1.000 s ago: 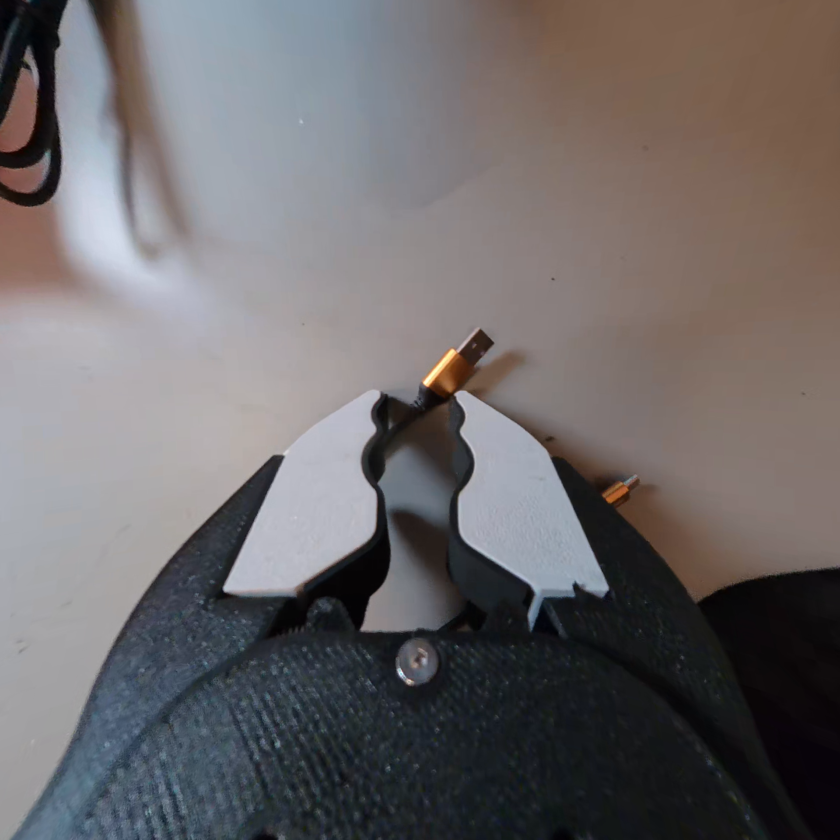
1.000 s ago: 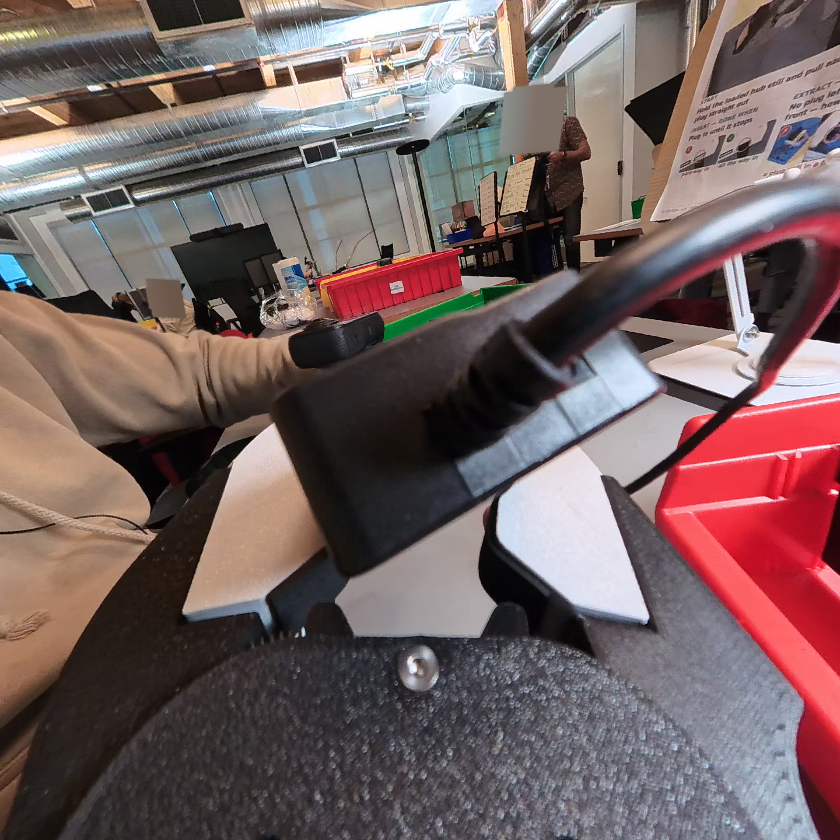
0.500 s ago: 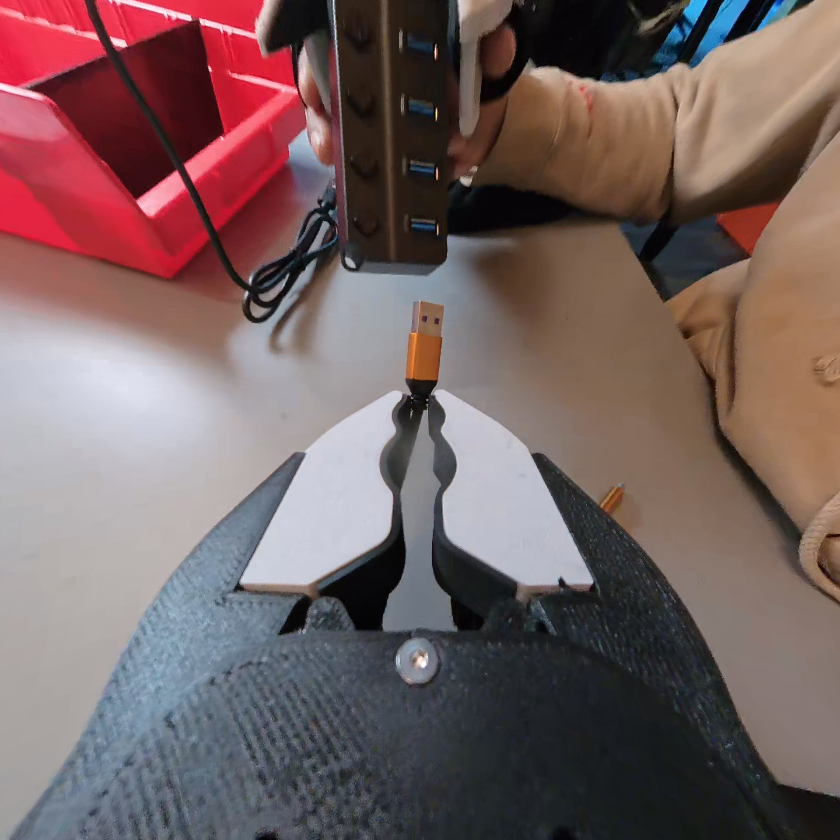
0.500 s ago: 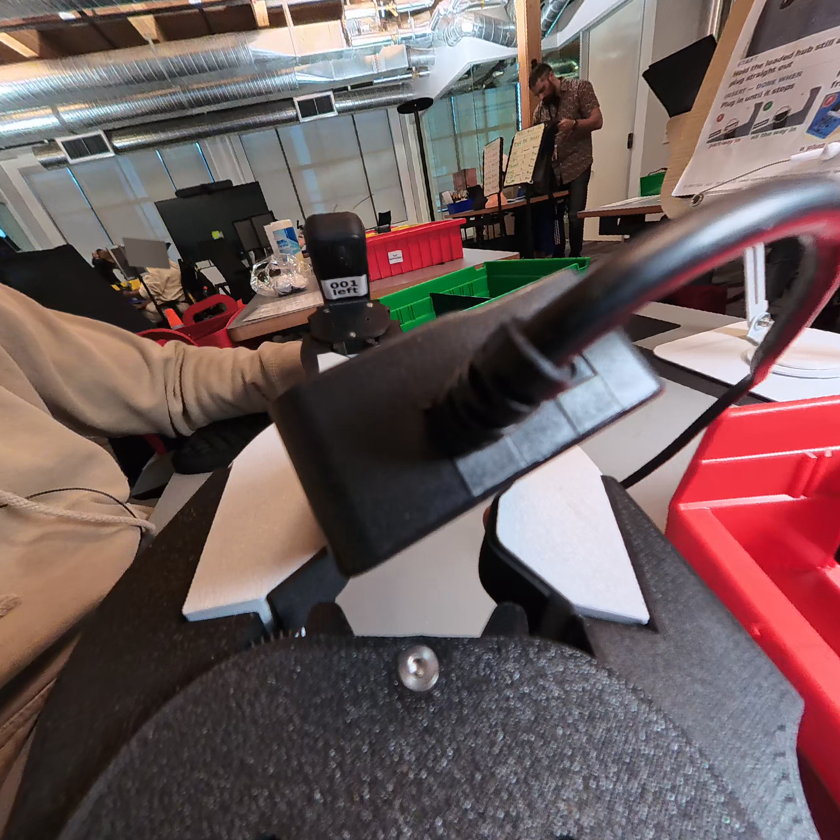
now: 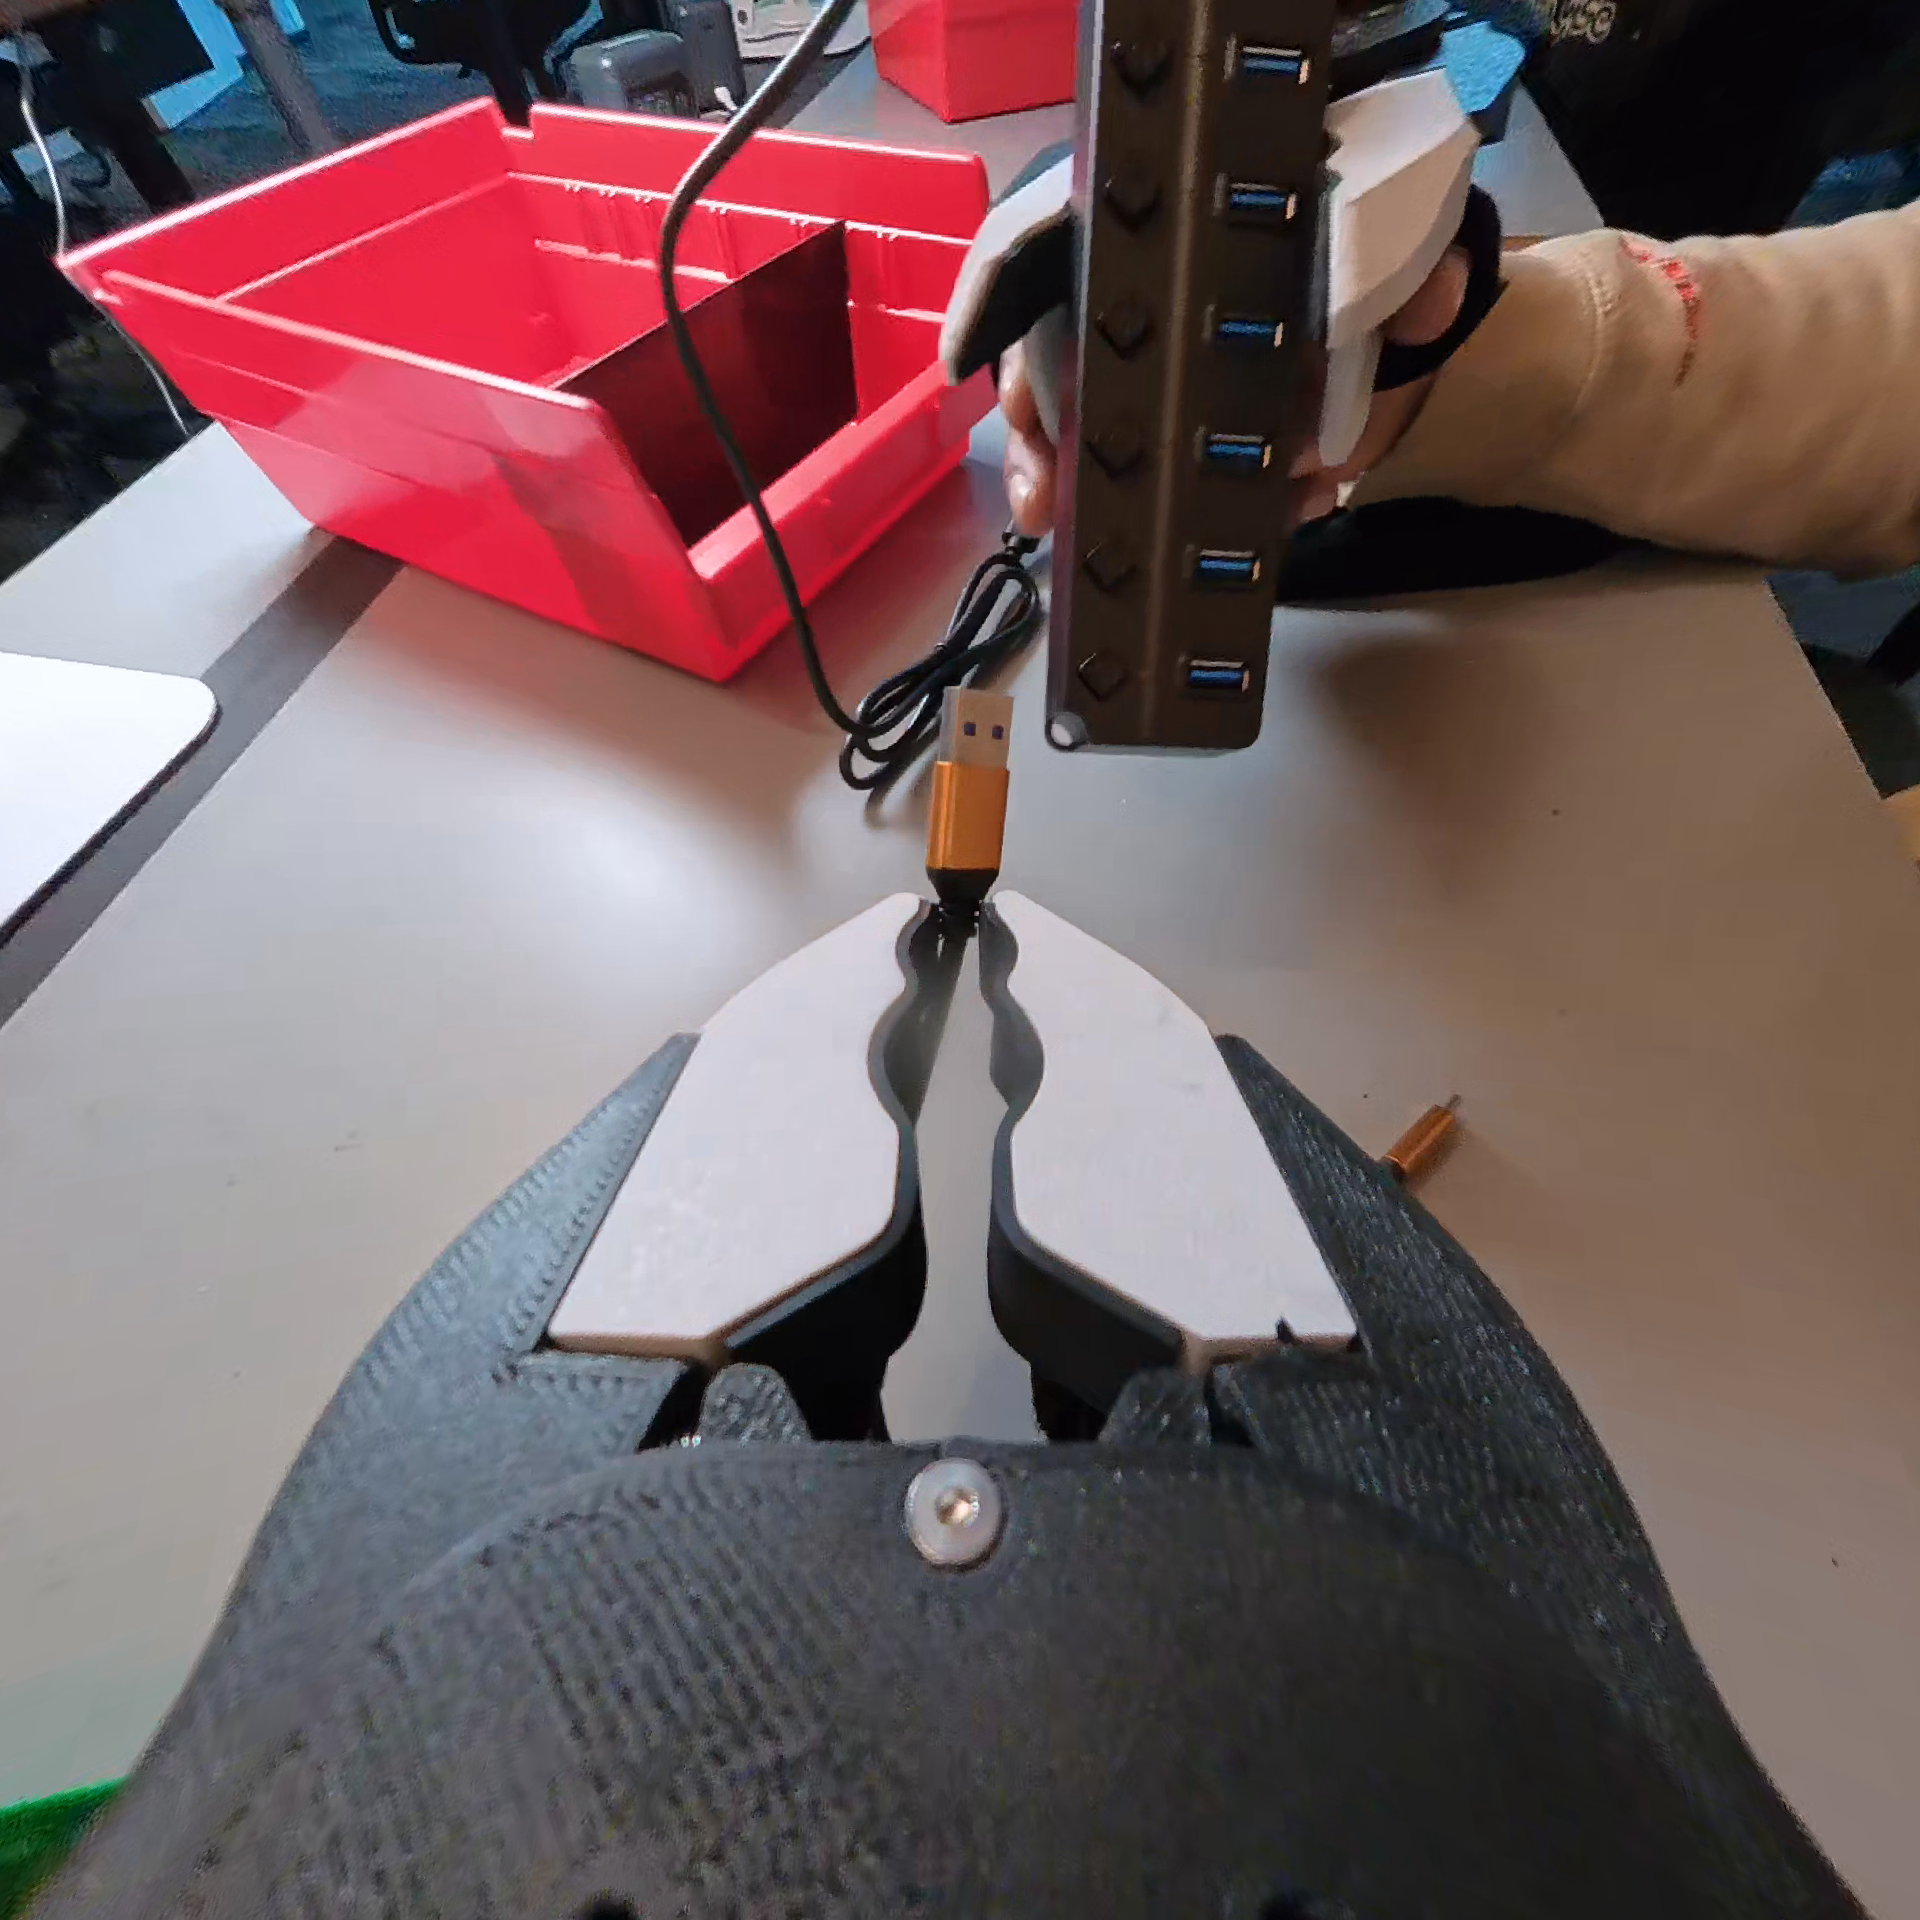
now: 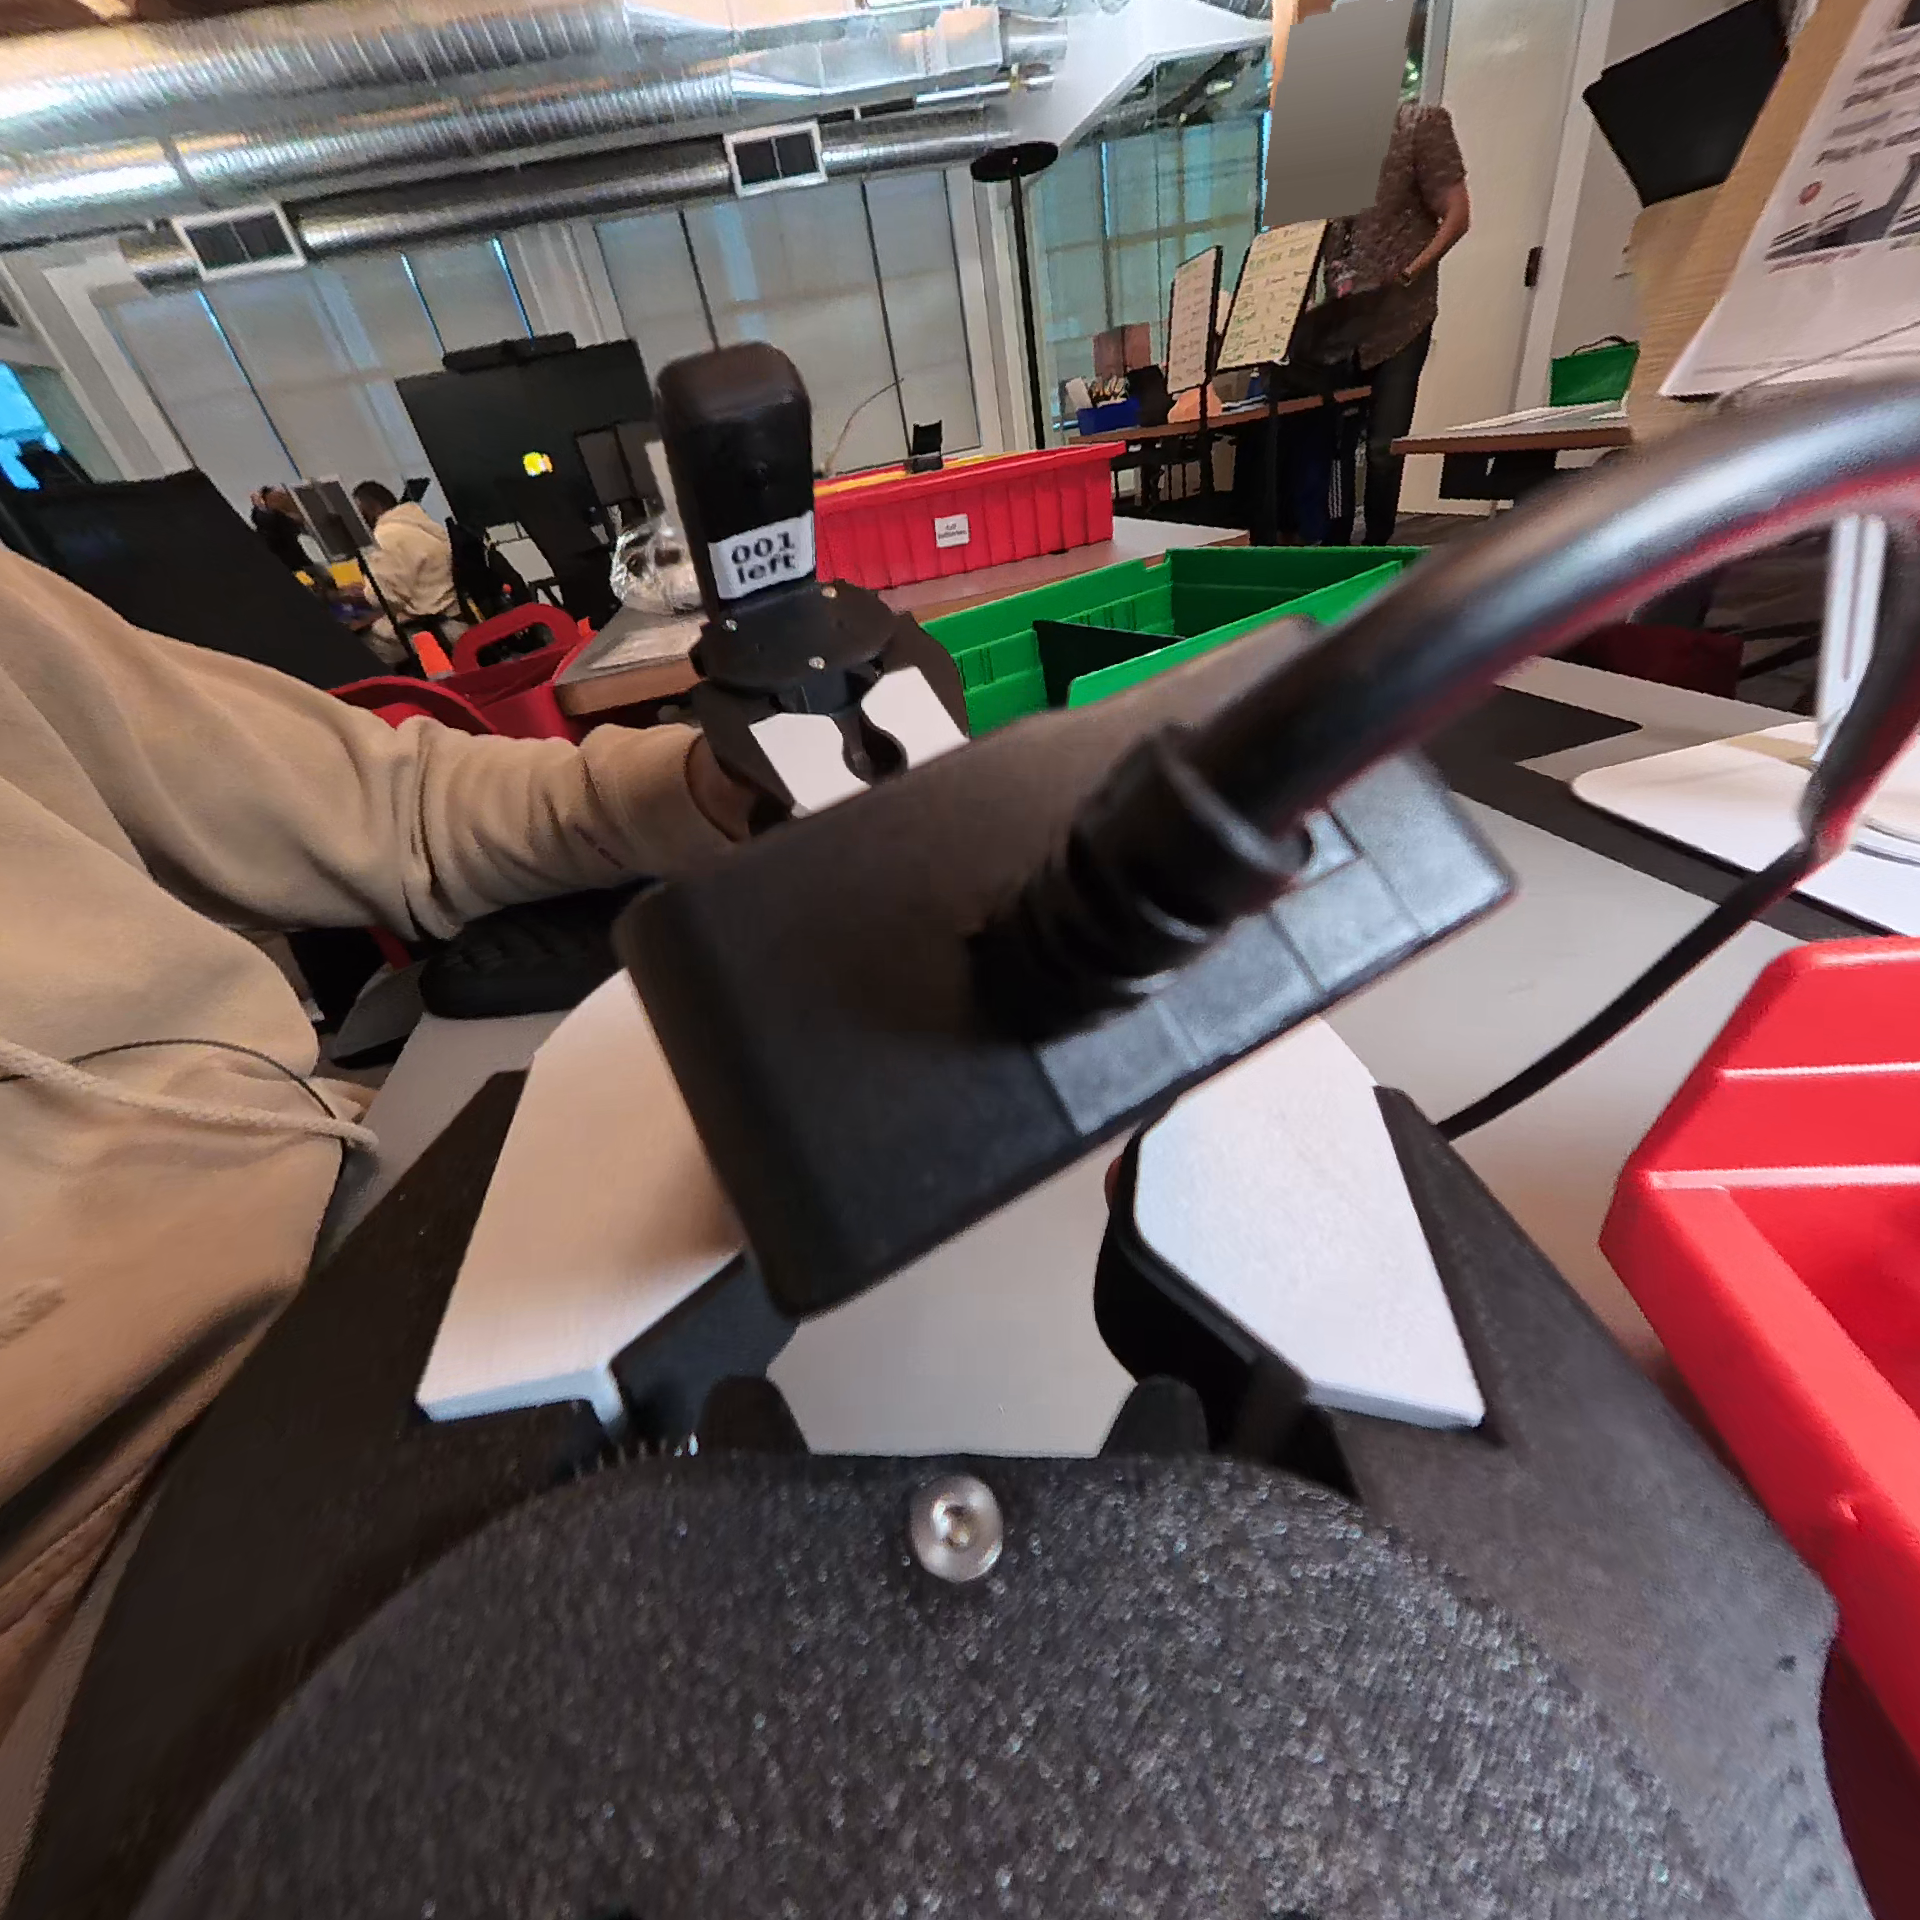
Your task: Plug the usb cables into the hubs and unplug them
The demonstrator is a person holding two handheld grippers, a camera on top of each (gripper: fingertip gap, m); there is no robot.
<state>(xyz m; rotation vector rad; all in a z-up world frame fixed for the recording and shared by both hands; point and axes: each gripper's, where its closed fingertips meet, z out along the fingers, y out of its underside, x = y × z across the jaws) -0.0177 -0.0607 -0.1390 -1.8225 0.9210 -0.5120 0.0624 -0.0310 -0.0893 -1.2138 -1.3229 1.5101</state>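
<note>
nearest the left wrist camera, the left gripper has its fingertips pinched together on the black strain relief of a usb cable, so the orange-sleeved usb plug stands out past the tips, pointing away with its metal end up front. to the right on the grey table lies a small orange connector, well apart from the action.

just beyond the plug hangs the lower end of the hub, a long dark bar with a column of blue ports, held upright by the right gripper, whose white fingers clamp its two sides. in the right wrist view the hub's end cap sits wedged between the fingers, its thick black lead arching away. the plug tip is near the hub's bottom left corner, not yet in any port.

the ports face this camera, while the plug points along the hub's length, so the risk, as i judge it, is a bad angle: pushed from here, the plug would strike the casing or scrape a port rim. the grip is on the thin strain relief, so the plug may pivot under pushing force.

further back, the hub's thin black cable loops on the table, beside a red bin.
</note>
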